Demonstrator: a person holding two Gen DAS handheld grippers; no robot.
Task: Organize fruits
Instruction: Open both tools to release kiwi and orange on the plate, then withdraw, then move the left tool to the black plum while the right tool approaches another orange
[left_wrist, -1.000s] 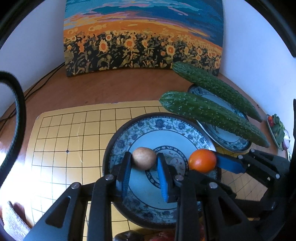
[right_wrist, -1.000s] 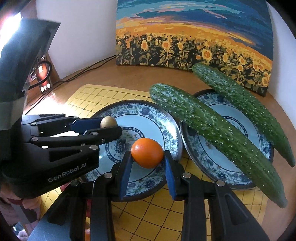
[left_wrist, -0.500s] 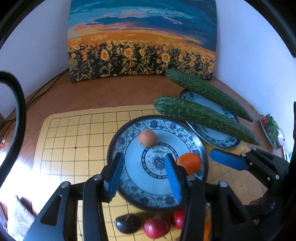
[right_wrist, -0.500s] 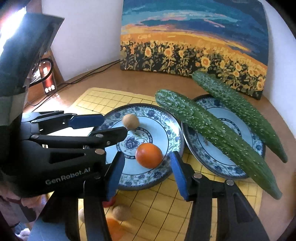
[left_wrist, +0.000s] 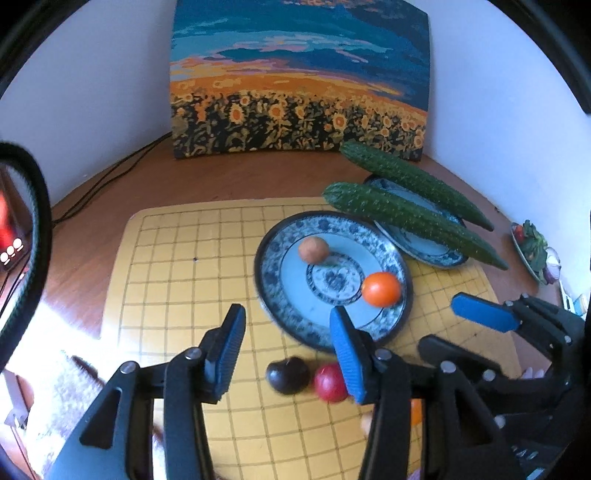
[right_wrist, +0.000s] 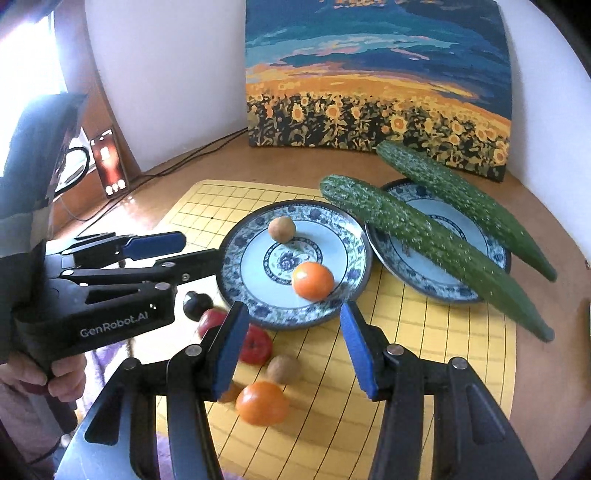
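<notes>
A blue patterned plate (left_wrist: 280, 295) (right_wrist: 236, 280) holds a small brown fruit (left_wrist: 313, 249) (right_wrist: 281, 229) and an orange (left_wrist: 381, 288) (right_wrist: 313, 280). My left gripper (left_wrist: 288, 343) (right_wrist: 184, 245) is open and empty, in front of the plate's near left rim. My right gripper (right_wrist: 295, 343) (left_wrist: 454, 325) is open and empty, in front of the plate's near right rim. Loose on the yellow grid board (left_wrist: 177, 266) lie a dark plum (left_wrist: 287, 374) (right_wrist: 197, 304), red fruits (left_wrist: 330, 382) (right_wrist: 256, 345), a brown fruit (right_wrist: 282, 369) and a second orange (right_wrist: 262, 402).
Two long cucumbers (left_wrist: 410, 218) (right_wrist: 436, 236) rest across a second patterned plate (left_wrist: 428, 251) (right_wrist: 491, 258) to the right. A sunflower painting (left_wrist: 295, 92) leans on the wall behind. Cables (left_wrist: 103, 181) and a lit phone (right_wrist: 109, 166) are at the left. A small dish of vegetables (left_wrist: 533, 247) sits far right.
Both grippers let go of their fruit, opened and drew back from the plate toward the near edge. The brown fruit and the orange stayed on the plate. Loose fruits near the front came into view.
</notes>
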